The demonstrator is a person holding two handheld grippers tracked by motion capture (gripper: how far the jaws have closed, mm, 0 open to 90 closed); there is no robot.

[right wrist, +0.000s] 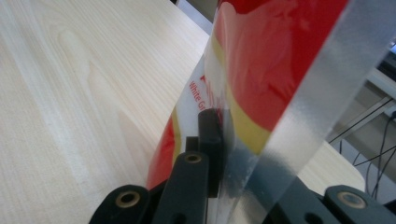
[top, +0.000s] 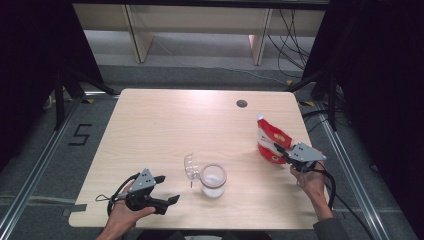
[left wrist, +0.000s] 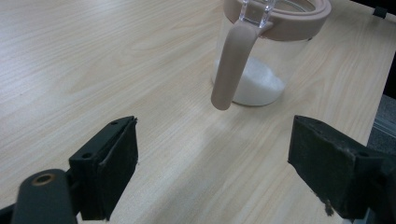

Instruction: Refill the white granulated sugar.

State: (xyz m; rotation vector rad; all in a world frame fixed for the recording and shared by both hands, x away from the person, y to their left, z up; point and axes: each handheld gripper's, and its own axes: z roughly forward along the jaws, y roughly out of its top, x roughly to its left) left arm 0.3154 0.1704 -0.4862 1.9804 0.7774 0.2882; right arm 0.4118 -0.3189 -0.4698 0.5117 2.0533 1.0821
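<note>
A red, white and yellow plastic pouch [top: 270, 139] stands near the table's right edge, and my right gripper [top: 281, 152] is shut on its lower part; close up, the pouch [right wrist: 275, 60] is pinched between the black jaws. A clear jar [top: 213, 180] with a beige rim holds white powder, its hinged lid [top: 190, 167] swung open to the left. My left gripper [top: 169, 190] rests open at the front left, its jaws pointing at the jar [left wrist: 261, 51] with nothing between them. The jar's beige clasp [left wrist: 229, 60] hangs down its side.
The light wooden table [top: 165, 125] has a dark cable hole [top: 242, 103] near its far edge. Black curtains flank both sides, and cables run on the floor beyond the table.
</note>
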